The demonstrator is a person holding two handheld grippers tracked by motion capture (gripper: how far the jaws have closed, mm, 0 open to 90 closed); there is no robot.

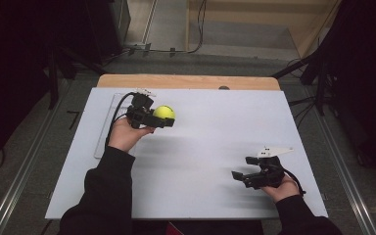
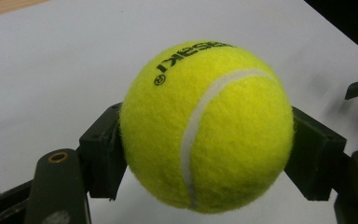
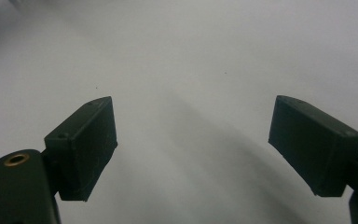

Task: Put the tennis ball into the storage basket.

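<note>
left tongs holding tennis ball

left tongs (image 1: 165,119) clamped on yellow tennis ball (image 1: 164,112), upper left of centre in high view, lifted off white bench (image 1: 210,132). both pads (image 2: 103,149) pressed on ball's sides in left gripper view, seam running down its front. right tongs (image 1: 241,175) spread apart, holding nothing, lower right of high view, over bare bench.

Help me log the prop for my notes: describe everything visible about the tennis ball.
The tennis ball is bright yellow and fuzzy like felt, with a curved white seam and black printed lettering near its top. It looks whole and round. The left gripper clamps it from both sides, a black pad pressed on each flank, holding it above the white table at the far left area.
</note>
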